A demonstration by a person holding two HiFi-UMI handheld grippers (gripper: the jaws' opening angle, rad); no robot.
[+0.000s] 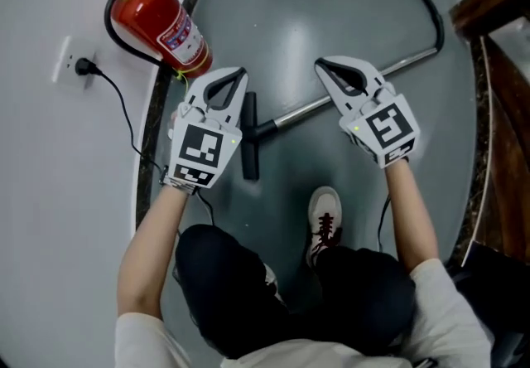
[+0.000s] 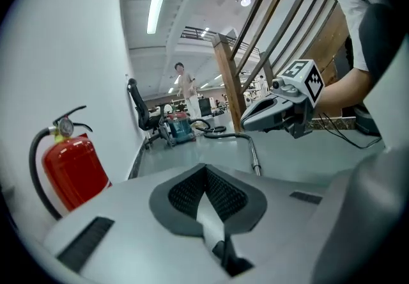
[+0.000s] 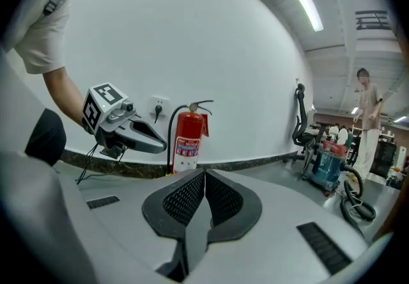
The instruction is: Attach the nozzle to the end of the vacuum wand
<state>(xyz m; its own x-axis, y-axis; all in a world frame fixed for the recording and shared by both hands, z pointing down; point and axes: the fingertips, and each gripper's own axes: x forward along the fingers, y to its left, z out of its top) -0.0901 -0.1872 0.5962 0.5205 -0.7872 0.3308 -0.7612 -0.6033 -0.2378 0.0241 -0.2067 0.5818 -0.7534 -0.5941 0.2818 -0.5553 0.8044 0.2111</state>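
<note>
Left hand-held gripper (image 1: pixel 232 80) and right hand-held gripper (image 1: pixel 331 72) closed, empty, held clear above nozzle (image 1: pixel 248 147), apparently seated on vacuum wand (image 1: pixel 298 113) lying on floor (image 1: pixel 281 18), presumably with attachment complete and no grip needed.

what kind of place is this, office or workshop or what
Probably an open-plan office or lab: a red fire extinguisher by the white wall, an office chair, a teal canister vacuum on smooth grey floor, strip lights overhead.
</note>
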